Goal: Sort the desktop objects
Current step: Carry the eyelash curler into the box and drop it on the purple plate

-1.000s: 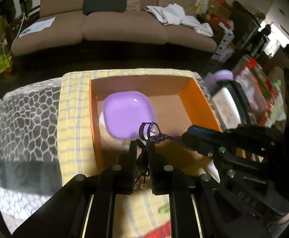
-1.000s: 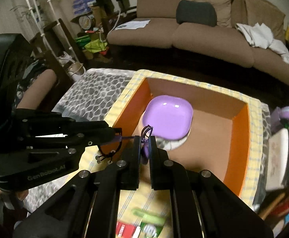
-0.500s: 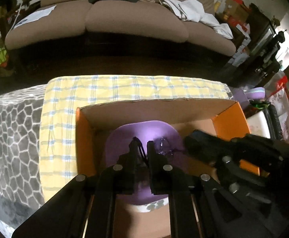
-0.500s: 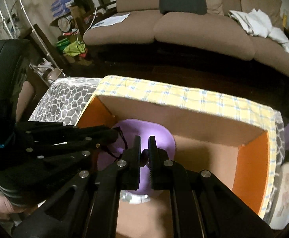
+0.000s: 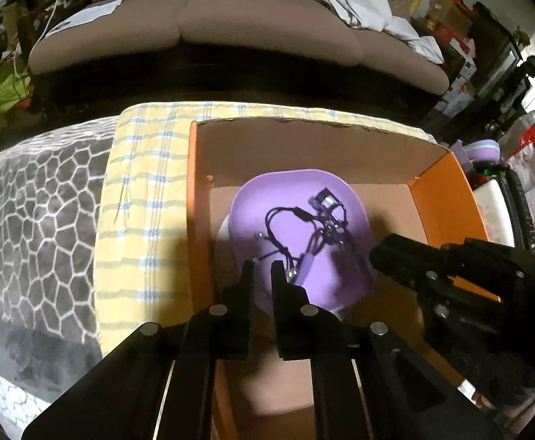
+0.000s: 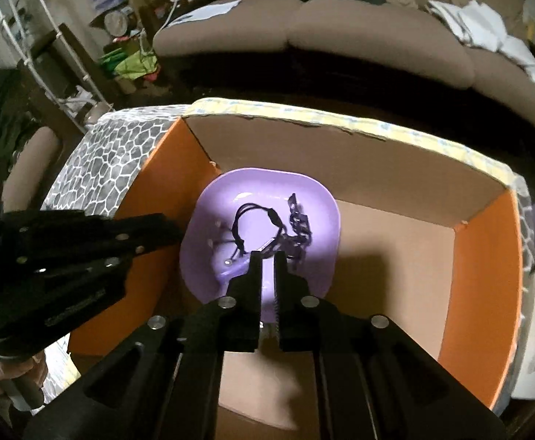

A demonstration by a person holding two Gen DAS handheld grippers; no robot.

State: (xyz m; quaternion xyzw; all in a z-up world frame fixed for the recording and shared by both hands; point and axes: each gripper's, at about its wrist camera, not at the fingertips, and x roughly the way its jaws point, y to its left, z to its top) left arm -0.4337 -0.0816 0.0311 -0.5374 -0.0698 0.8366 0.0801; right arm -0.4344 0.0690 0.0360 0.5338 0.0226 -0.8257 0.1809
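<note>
The dark cord tangle lies loose on the purple plate inside the box, both grippers hovering near with jaws slightly spread and empty, so next probably calls for withdrawing to fetch another item.

A home living room: brown sofa, strewn clothes.
</note>
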